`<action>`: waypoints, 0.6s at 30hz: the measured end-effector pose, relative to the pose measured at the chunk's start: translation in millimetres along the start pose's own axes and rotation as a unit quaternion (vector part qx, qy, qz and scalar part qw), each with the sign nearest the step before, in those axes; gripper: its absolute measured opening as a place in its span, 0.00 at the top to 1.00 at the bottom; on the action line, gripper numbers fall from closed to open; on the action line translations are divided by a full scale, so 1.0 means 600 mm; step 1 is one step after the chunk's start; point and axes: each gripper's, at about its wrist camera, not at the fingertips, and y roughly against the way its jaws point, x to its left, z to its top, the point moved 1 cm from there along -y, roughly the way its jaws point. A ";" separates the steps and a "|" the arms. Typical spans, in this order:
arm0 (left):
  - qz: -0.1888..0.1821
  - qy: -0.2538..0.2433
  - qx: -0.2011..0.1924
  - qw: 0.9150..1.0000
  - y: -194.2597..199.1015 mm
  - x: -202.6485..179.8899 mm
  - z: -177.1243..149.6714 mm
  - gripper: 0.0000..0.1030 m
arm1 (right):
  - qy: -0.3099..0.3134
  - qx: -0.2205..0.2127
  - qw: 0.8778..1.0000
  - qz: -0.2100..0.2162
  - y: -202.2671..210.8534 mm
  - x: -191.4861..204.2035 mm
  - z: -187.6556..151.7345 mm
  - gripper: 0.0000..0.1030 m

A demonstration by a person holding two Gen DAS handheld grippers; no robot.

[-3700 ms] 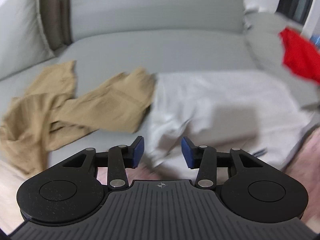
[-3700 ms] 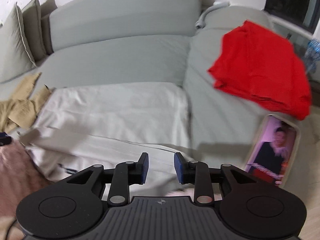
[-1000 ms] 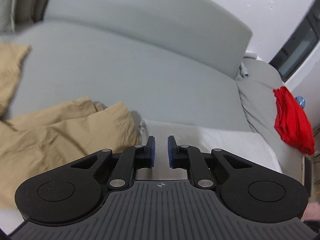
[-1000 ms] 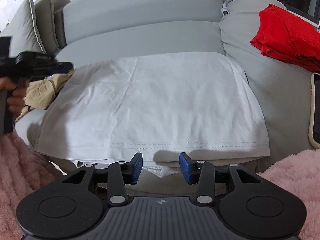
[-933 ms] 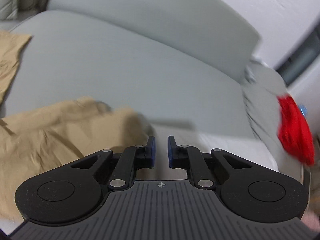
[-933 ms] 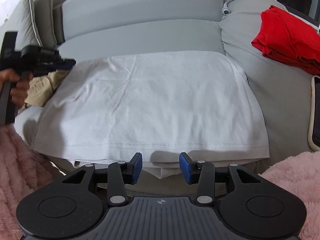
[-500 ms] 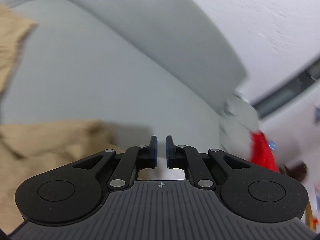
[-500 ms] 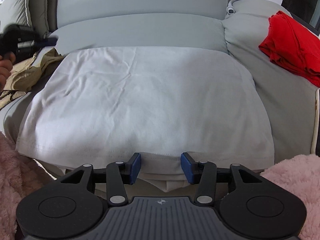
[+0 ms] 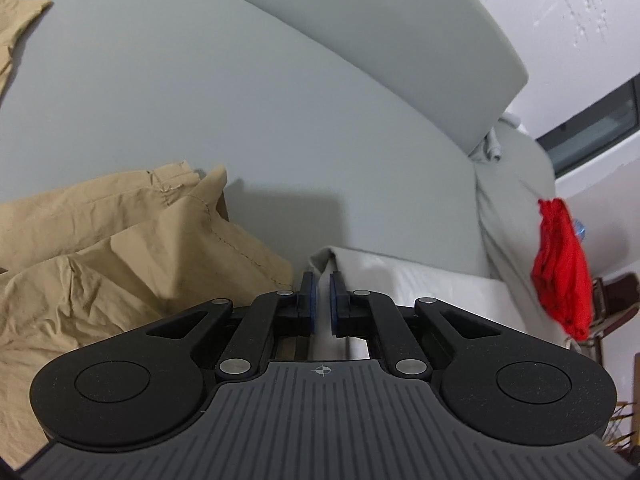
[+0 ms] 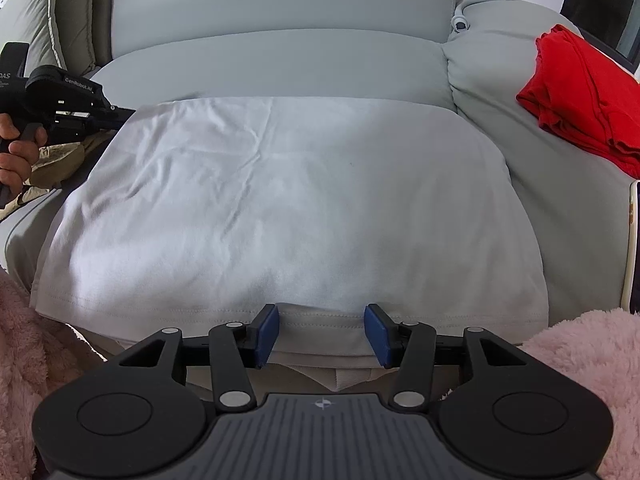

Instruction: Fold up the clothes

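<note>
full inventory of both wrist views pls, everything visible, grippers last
white shirt: 1, white, spread flat on the sofa seat, near hem folded over at the front edge
tan garment: 1, tan, crumpled on the seat beside the shirt's far left corner
red garment: 1, red, folded on the sofa's right section
sofa: 1, grey, with back cushions
throw pillows: 2, grey, left end of sofa
phone: 1, right edge, mostly cut off
pink fleece: pink, bottom corners of the right wrist view
hand: 1, holds the left gripper's handle
left gripper: black, blue pads, shut on the white shirt's corner
right gripper: black, blue pads, fingers open, straddling the near hem
</note>
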 end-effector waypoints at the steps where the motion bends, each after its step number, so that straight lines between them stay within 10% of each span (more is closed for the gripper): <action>1: -0.001 0.003 0.002 1.000 0.003 0.000 0.003 0.94 | -0.001 0.000 1.000 0.000 0.000 -0.001 0.000 0.53; 18: 0.014 0.006 0.018 1.000 -0.016 -0.002 0.009 0.98 | 0.003 0.007 1.000 -0.002 -0.003 -0.002 -0.001 0.49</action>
